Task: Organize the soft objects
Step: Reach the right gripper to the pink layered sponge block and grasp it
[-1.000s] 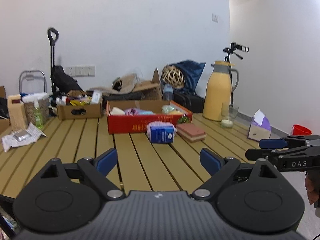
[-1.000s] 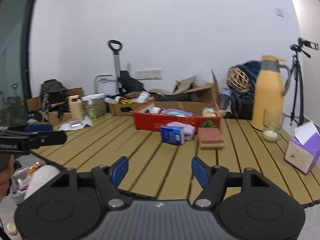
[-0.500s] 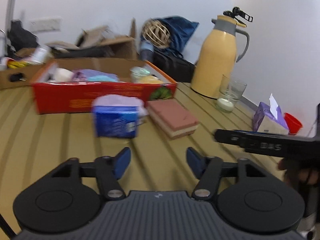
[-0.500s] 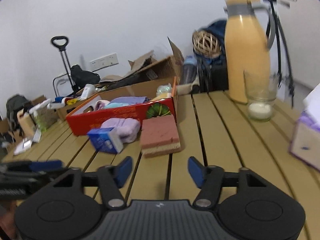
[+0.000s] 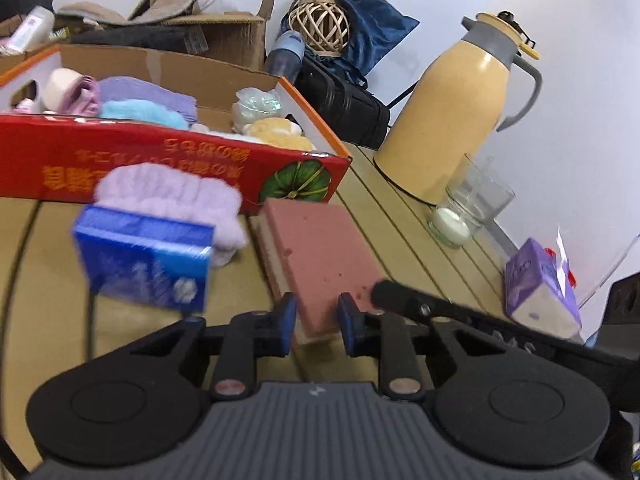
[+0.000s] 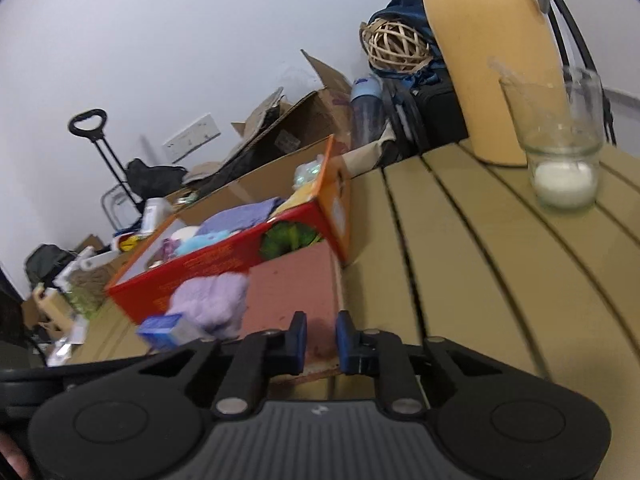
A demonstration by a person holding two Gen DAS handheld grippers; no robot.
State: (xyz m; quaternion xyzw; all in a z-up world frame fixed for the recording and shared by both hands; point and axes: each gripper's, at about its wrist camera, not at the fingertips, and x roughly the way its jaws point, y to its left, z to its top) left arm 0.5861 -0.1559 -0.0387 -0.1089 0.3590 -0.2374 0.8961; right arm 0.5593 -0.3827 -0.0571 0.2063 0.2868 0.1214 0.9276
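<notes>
While both sets of jaws are closing, the pink sponge block (image 5: 320,256) lies flat on the slatted wooden table (image 5: 404,240), its near end between the blue pads of each tool. In the left wrist view, the left gripper (image 5: 317,326) stands narrow, its fingers (image 5: 287,326) flanking the block's near end; whether the pads already press on the sponge cannot be told, since a sliver of gap seems to remain on each side. The right gripper (image 6: 321,340) is likewise narrow, its pads straddling the same block's near edge (image 6: 294,292), and contact there is equally unclear through the blur. From the left camera, the black body of the right tool reaches in from the right, its tip just beside the block's right edge.

The block's far end sits just in front of the red cardboard box (image 5: 168,164), which holds folded lilac and pale blue cloths and a yellow plush item. To the left of the block, a fluffy lilac cloth (image 5: 172,196) rests on the table with a blue tissue pack (image 5: 144,260) touching its near side. Farther right stand a yellow thermos jug (image 5: 452,120), a glass with a white candle (image 5: 464,216) and a purple tissue box (image 5: 540,292), all apart from the sponge.
</notes>
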